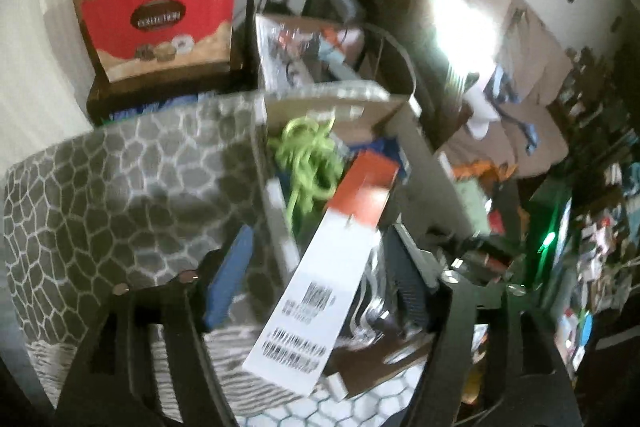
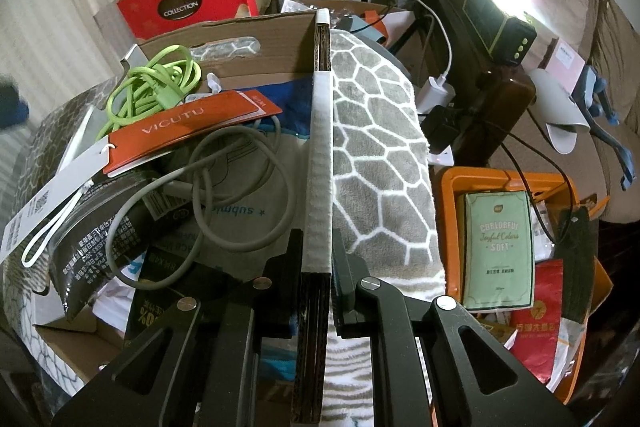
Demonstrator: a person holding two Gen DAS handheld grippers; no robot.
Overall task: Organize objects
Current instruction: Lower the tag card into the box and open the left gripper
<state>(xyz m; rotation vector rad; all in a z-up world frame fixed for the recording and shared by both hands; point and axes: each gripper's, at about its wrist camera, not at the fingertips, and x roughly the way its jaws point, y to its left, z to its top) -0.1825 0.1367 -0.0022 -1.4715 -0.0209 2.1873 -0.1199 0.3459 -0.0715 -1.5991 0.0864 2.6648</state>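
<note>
In the left wrist view the picture is blurred. The left gripper (image 1: 320,291) stands wide, with its blue finger (image 1: 230,279) over the grey patterned blanket (image 1: 120,179) and the other finger on the far side of the white and orange tag (image 1: 320,291). The tag lies between the fingers, but I cannot tell if they touch it. Beyond them is the cardboard box (image 1: 400,115) with the green cable (image 1: 310,159) inside. Only this view shows the chair (image 1: 160,87) that bears the red gift box (image 1: 160,23).

In the right wrist view the picture is sharp. The right gripper (image 2: 316,283) is closed narrow on the box's side wall (image 2: 318,187), which runs straight away from the camera between its fingers. Left of the wall, inside the box, lie the green cable (image 2: 156,87), the orange VICUTU tag (image 2: 188,131), a grey cable (image 2: 240,195) and a dark packet (image 2: 100,239). Right of the wall the blanket (image 2: 380,167) hangs, and beyond it stands an orange basket (image 2: 448,187) with a green tissue pack (image 2: 498,247). Chargers (image 2: 436,95) and a white slipper (image 2: 560,115) lie behind.
</note>
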